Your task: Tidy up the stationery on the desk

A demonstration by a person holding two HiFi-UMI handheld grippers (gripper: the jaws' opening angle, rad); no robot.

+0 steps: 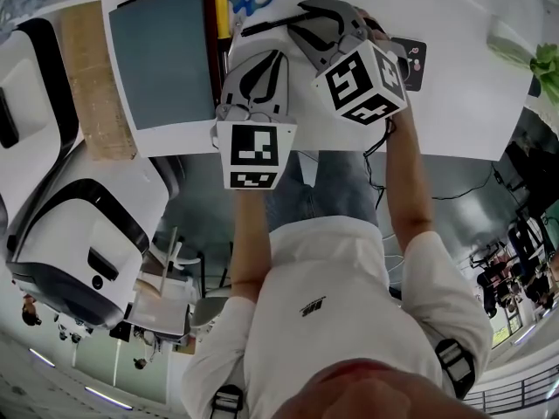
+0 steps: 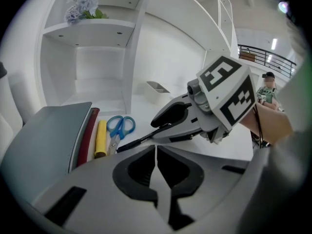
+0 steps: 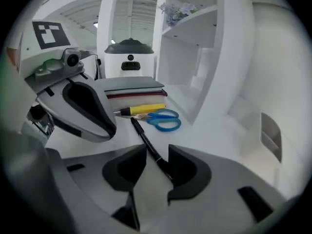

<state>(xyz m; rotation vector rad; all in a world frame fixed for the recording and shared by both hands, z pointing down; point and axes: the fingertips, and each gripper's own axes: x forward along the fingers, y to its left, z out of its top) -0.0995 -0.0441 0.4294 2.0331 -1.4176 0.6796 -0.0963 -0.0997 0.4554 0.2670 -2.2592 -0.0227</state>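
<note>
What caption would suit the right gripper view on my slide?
Open right tongs straddle a black pen lying on the white desk, near blue scissors.

beyond the pen (image 3: 146, 140), scissors (image 3: 163, 119), a yellow marker (image 3: 141, 110) and stacked books (image 3: 134, 87) block; bare desk (image 3: 207, 136) beside them.

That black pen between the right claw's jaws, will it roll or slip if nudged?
Likely yes: the black pen looks thin, round and smooth on the white desk, so it may roll. It looks stiff and light, probably easy to lift.
</note>
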